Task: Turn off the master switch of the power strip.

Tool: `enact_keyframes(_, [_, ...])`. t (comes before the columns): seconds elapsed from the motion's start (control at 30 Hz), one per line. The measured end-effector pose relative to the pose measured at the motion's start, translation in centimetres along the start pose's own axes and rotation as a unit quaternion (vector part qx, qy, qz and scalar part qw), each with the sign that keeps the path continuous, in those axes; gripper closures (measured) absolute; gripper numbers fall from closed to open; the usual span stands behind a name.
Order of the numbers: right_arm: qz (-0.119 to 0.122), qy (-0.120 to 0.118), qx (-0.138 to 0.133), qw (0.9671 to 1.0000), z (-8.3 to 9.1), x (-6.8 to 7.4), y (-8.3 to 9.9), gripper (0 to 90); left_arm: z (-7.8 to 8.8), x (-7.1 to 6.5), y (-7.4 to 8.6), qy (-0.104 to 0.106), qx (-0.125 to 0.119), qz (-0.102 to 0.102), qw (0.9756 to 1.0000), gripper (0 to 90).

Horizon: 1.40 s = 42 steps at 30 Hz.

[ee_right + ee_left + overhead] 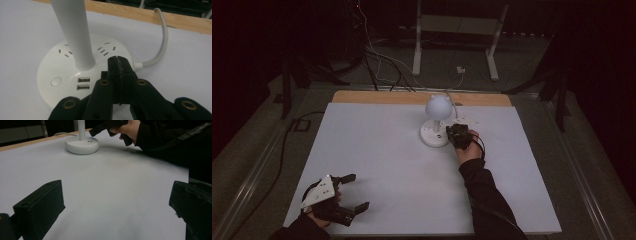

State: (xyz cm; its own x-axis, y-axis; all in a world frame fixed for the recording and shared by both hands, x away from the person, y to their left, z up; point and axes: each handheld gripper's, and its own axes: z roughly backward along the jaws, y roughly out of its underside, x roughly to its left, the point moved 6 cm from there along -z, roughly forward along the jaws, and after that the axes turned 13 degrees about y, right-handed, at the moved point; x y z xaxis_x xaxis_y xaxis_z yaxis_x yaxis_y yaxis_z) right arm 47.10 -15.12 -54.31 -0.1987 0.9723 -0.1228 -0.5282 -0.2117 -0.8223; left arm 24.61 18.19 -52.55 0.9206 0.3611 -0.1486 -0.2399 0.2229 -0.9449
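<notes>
Pressing its closed jaws together over the round base of a white desk lamp, the right gripper sits near the far edge of the table, a little right of the middle. In the right gripper view the two black jaws meet tip to tip with nothing between them, and the joined tips lie over the top of the lamp base, just right of the upright white stem. Whether the tips actually touch the base cannot be told from these views. The base carries socket slots around its top, two USB ports on the near side and a round button to their left. A white cable leaves the base on the right and curves away over the wooden strip that runs along the far edge of the table.

From the high view the lamp stands upright, its rounded white shade above the base, on the white sheet that covers the table top.

The left gripper rests well apart from the lamp, at the near left corner of the table, held in the person's left hand. Its jaws stand wide, with bare white sheet between them and nothing gripped; in the left gripper view the lamp base shows far off, with the right hand beside it.
</notes>
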Motion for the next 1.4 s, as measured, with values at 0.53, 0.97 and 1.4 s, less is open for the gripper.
enact_keyframes(0.53, [0.024,0.015,-0.005,0.9996,-0.49,0.44,0.21,90.0,-0.03,0.02,0.04,-0.001,0.002,-0.001,1.0000,0.3])
enact_keyframes(0.97, [0.034,0.014,0.007,0.9993,-0.65,0.16,0.11,90.0,-0.14,0.02,0.11,-0.001,0.005,-0.001,1.0000,0.3])
enact_keyframes(1.4, [0.078,0.044,0.011,0.9959,-0.60,0.76,-0.07,90.0,-0.19,0.02,0.13,-0.002,0.006,-0.002,1.0000,0.3])
